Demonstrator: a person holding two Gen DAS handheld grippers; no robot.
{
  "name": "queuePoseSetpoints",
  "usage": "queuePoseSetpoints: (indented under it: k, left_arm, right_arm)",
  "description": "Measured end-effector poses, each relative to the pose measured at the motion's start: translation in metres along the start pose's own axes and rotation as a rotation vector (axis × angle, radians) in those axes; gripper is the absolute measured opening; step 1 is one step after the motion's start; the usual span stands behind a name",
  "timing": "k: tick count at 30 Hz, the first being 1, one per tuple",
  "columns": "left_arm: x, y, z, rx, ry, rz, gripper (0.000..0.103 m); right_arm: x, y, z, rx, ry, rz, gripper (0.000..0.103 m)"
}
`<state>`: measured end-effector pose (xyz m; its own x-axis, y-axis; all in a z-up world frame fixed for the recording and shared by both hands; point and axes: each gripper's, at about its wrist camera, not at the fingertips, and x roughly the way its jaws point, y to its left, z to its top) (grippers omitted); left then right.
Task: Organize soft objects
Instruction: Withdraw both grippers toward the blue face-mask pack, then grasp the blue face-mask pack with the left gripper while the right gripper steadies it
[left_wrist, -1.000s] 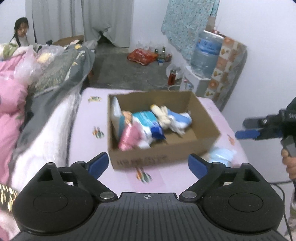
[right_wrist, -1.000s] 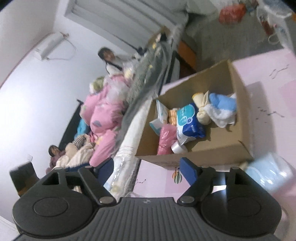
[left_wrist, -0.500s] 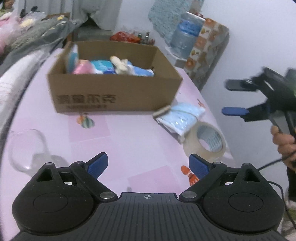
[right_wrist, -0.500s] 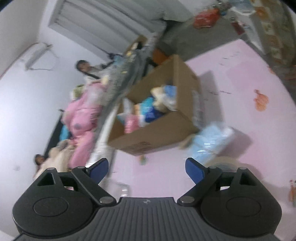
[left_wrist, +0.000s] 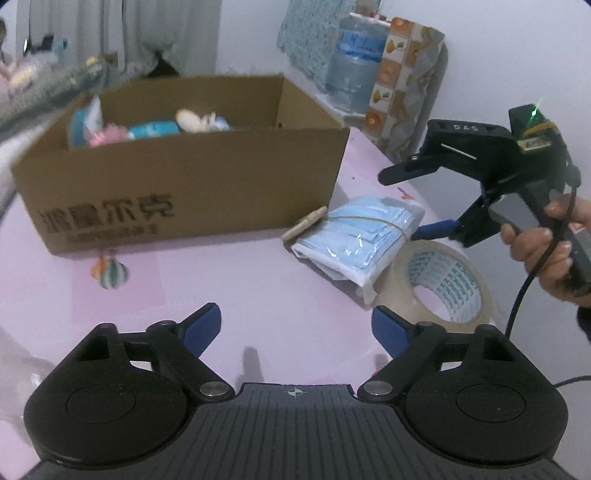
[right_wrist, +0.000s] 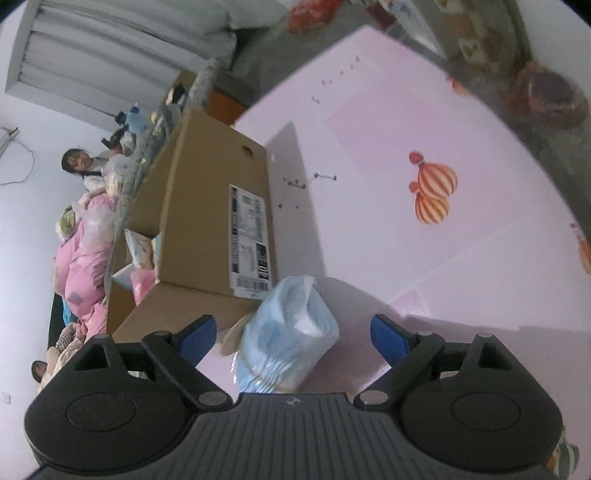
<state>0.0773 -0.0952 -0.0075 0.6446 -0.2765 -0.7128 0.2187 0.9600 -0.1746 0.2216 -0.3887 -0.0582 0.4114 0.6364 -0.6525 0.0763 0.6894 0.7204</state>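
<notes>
A bag of blue face masks (left_wrist: 362, 232) lies on the pink table (left_wrist: 258, 288), just right of the brown cardboard box (left_wrist: 177, 166). Inside the box are soft items (left_wrist: 155, 127) in pink, blue and white. My left gripper (left_wrist: 295, 325) hovers low over bare table short of the bag, its jaws closing with nothing between them. My right gripper (left_wrist: 413, 201), held by a hand (left_wrist: 543, 251), reaches in from the right. In the right wrist view the bag of masks (right_wrist: 288, 332) lies between that open gripper (right_wrist: 291, 328)'s fingers, and the pads stand clear of it.
A roll of clear tape (left_wrist: 443, 284) lies against the bag's right side. A water bottle (left_wrist: 354, 62) and a patterned cover stand behind the table. Past the box (right_wrist: 207, 206) are pink bedding (right_wrist: 85, 258) and a seated person (right_wrist: 77, 162).
Both grippers have sunk toward the table and come closer to the box. The right gripper now straddles the bag of masks. The left jaws have narrowed a little.
</notes>
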Motion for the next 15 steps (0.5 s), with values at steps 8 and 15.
queuePoseSetpoints:
  k: [8,15]
  left_arm:
    - [0.027,0.009,0.008,-0.095,0.025,-0.114,0.070]
    - [0.034,0.012,0.012,-0.163,0.050,-0.252,0.070]
  right_arm:
    - [0.027,-0.004,0.004,-0.004,0.097,0.083,0.062]
    - [0.018,0.014,-0.003,-0.070,0.089,0.087,0.045]
